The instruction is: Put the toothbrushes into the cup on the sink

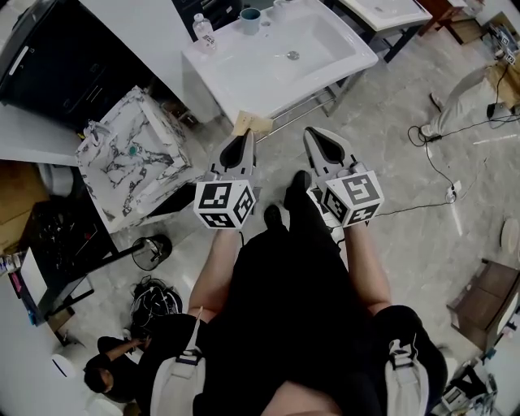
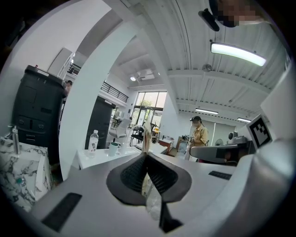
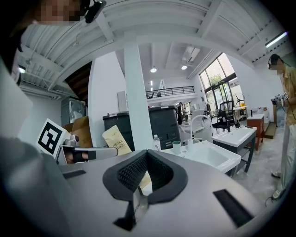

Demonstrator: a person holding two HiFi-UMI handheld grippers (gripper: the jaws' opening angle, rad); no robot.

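Note:
A white sink (image 1: 325, 41) stands ahead of me, with a teal cup (image 1: 249, 20) on its back rim. My left gripper (image 1: 244, 136) is held at waist height in front of the sink, shut on a flat tan toothbrush package (image 1: 253, 123). In the left gripper view that package (image 2: 146, 136) shows edge-on, sticking up from the closed jaws, and the cup (image 2: 113, 148) is far ahead. My right gripper (image 1: 317, 134) hovers beside it, shut, with nothing visible between its jaws. From the right gripper view I see the package (image 3: 115, 138), the cup (image 3: 176, 146) and the sink (image 3: 217, 155).
A clear bottle (image 1: 203, 30) stands left of the cup. A marble-patterned basin (image 1: 134, 154) and black cabinets (image 1: 73, 49) are at the left. A second sink (image 1: 390, 12) is at the right, with cables (image 1: 443, 175) on the floor. A person (image 1: 122, 361) crouches behind me.

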